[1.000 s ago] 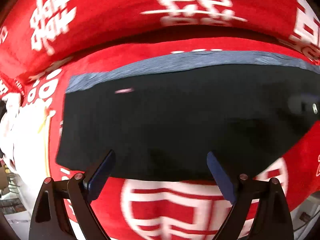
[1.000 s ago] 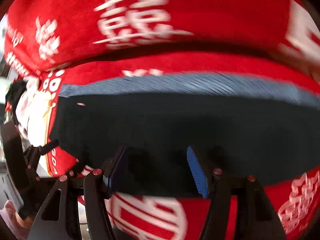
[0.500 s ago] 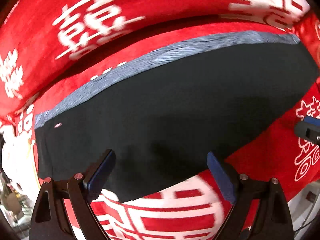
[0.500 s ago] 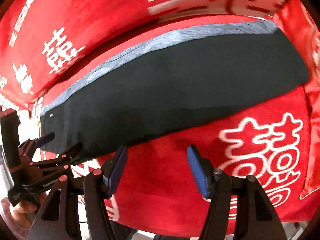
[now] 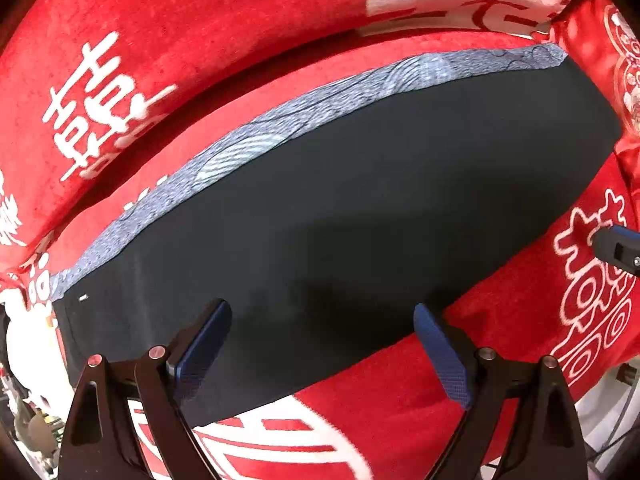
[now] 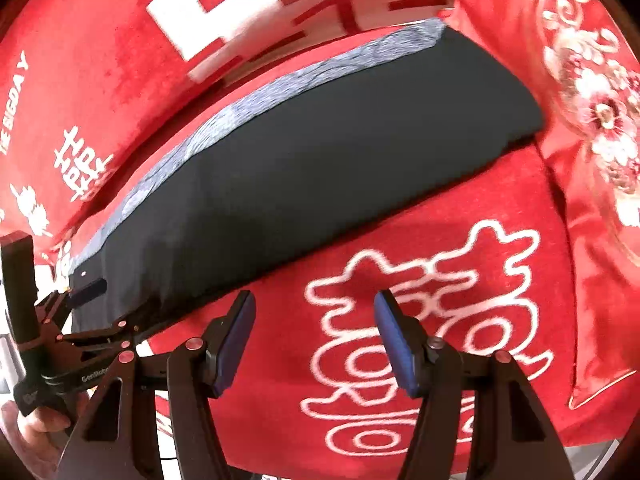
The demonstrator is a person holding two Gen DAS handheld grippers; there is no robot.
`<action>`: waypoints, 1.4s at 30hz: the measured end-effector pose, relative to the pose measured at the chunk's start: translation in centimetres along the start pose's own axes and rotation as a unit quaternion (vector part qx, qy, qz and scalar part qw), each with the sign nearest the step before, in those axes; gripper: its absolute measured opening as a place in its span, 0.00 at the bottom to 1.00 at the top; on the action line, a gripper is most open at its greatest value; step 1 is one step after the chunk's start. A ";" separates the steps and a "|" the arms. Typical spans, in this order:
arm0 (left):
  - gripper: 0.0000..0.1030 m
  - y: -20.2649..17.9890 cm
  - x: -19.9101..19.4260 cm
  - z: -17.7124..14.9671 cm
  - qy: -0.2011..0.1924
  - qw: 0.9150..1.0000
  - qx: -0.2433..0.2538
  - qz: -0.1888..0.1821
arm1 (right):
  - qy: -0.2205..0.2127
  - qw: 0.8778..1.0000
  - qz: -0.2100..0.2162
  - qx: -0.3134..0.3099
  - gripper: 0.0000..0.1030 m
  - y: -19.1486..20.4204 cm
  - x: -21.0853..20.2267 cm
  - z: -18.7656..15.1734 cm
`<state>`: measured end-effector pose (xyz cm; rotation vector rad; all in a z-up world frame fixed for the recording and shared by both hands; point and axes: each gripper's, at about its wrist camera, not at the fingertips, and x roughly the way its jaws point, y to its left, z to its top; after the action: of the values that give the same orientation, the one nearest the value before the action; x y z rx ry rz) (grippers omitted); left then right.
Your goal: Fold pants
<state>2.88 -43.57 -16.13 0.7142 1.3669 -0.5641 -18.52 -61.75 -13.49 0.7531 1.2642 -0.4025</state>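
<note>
While the pants [image 5: 360, 216] lie flat, folded lengthwise, on the red blanket [image 6: 400, 320], the left gripper [image 5: 322, 344] hovers at their near edge, jaws open; the right gripper [image 6: 314, 336], jaws open, is over bare blanket.

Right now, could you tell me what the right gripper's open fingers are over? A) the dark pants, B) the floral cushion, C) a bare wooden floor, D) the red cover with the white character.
D: the right gripper stands open over the red cover with its white outlined character, while the pants lie beyond its fingertips.
</note>
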 end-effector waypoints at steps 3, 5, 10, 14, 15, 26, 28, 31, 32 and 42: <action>0.90 -0.8 0.1 0.8 0.002 1.000 -0.011 -0.011 | -0.013 1.000 -0.003 0.005 0.64 -1.2 -0.4 0.4; 0.90 -1.4 0.1 1.4 -0.001 1.000 -0.021 -0.019 | -0.024 1.000 -0.004 0.015 0.64 -2.2 -0.5 0.9; 0.90 -3.4 -0.1 2.7 -0.011 0.999 -0.030 -0.028 | -0.048 0.997 0.009 0.064 0.64 -4.8 -0.7 2.0; 0.90 -3.9 -0.1 3.5 -0.029 0.998 -0.048 -0.025 | -0.064 0.992 0.028 0.104 0.63 -6.9 -0.4 2.4; 0.90 -3.9 0.1 3.8 -0.034 0.998 -0.054 -0.024 | -0.067 0.990 0.042 0.118 0.63 -7.7 -0.1 2.5; 0.91 -3.0 2.7 3.5 -0.042 0.994 -0.096 -0.041 | -0.124 0.972 0.143 0.138 0.57 -9.9 1.7 4.2; 0.91 -3.3 2.7 3.4 -0.049 0.994 -0.094 -0.041 | -0.143 0.968 0.157 0.136 0.57 -9.7 2.2 4.7; 0.94 -3.1 3.0 3.5 -0.049 0.994 -0.093 -0.038 | -0.160 0.961 0.168 0.151 0.56 -9.4 2.8 5.4; 0.92 -3.1 2.9 3.6 -0.048 0.994 -0.093 -0.036 | -0.158 0.960 0.169 0.159 0.35 -9.3 2.7 5.6; 0.63 -8.5 3.0 5.3 -0.108 0.992 -0.018 -0.055 | -0.180 0.976 0.123 0.012 0.15 -2.9 -3.2 6.1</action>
<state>0.64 -53.09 -19.87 0.5340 1.2159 -0.6819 -17.05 -68.47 -10.63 0.8047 0.8177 -0.3341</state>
